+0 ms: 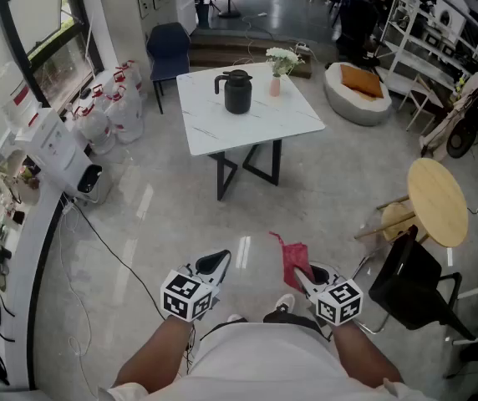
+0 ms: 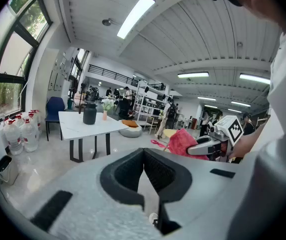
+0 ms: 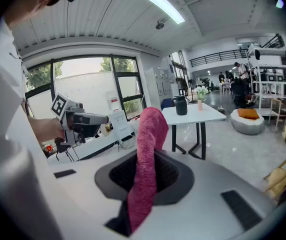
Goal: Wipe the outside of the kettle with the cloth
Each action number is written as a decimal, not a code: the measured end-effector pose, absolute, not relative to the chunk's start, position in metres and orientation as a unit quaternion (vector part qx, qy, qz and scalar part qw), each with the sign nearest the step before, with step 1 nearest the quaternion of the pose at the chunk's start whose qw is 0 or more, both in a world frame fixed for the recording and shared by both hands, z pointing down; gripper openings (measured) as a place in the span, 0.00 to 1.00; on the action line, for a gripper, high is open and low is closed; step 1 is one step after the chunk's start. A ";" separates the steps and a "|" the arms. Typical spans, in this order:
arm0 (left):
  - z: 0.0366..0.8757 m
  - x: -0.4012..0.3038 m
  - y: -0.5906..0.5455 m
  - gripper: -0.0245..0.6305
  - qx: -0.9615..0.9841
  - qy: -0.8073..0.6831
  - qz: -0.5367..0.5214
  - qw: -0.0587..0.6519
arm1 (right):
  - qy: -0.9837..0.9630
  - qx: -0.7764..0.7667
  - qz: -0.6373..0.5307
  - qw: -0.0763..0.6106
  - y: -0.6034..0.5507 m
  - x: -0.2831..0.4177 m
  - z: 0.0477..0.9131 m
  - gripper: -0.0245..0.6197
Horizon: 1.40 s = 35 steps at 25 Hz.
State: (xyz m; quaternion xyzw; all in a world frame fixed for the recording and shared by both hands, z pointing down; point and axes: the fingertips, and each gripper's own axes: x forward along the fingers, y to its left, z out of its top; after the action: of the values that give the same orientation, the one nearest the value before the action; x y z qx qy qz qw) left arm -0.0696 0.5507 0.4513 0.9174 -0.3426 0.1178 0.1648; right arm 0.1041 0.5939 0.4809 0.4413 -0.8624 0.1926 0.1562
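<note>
Standing well apart from the kettle [image 1: 237, 92], seen upper centre of the head view on the white table [image 1: 222, 136], just beside a vase of flowers [image 1: 277, 72]. Pinching the pink cloth [image 1: 296, 261] in the right gripper [image 1: 306, 277], lower right of centre, with a loose end flopping beyond the jaws. Holding the left gripper [image 1: 216, 263], lower left of centre, shut on nothing. Not yet wiping.

Probable risks:
- Losing the cloth through a thin pinch on approach.
- Clipping the vase when working that side.
- Shoving the kettle across the smooth top without bracing it.
- Snagging the floor cable [image 1: 97, 241] at left.
</note>
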 end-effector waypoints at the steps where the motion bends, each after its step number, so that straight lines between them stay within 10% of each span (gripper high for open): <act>1: 0.453 -0.070 0.552 0.04 0.918 -0.342 0.118 0.165 | -0.862 0.442 0.193 0.156 0.595 0.103 0.482 0.13; 35: 0.486 -0.063 0.488 0.04 0.896 -0.354 0.103 0.249 | -0.866 0.422 0.232 0.133 0.507 0.104 0.500 0.14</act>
State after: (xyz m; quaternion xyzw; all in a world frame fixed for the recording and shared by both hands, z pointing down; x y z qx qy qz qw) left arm -0.0633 0.4884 0.4860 0.8957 -0.3537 0.1026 0.2491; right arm 0.1040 0.5069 0.5001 0.4222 -0.8661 0.2324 0.1331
